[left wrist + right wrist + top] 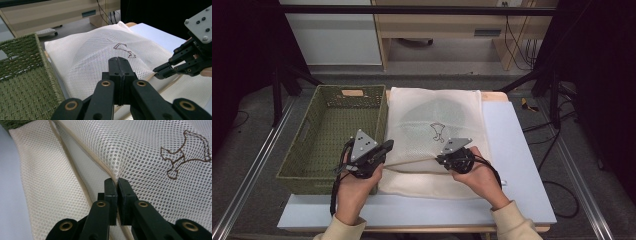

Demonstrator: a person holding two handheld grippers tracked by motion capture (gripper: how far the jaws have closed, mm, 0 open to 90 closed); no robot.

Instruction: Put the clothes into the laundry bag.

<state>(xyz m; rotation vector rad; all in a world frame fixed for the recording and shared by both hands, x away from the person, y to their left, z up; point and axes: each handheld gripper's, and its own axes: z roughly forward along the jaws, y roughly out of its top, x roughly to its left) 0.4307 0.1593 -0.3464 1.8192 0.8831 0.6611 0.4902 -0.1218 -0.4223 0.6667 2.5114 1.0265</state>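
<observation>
A white mesh bag point(437, 115) point(95, 52) point(150, 145) with a small brown stitched figure point(438, 131) point(185, 152) lies flat on the pale table point(512, 145). My right gripper point(441, 159) point(117, 181) is shut on the bag's beige zipper edge, and the mesh puckers at its tips. My left gripper point(388, 146) point(119, 61) is shut near the bag's left side, with the same beige edge running in under its jaws. That edge is stretched taut between the two grippers. In the left gripper view the right gripper point(160, 71) pinches the edge farther along.
A green woven basket point(332, 95) point(22, 75) stands against the bag's left side, touching it. Bare table shows to the right of the bag and along the front edge. Dark frame posts and cables stand beyond the table.
</observation>
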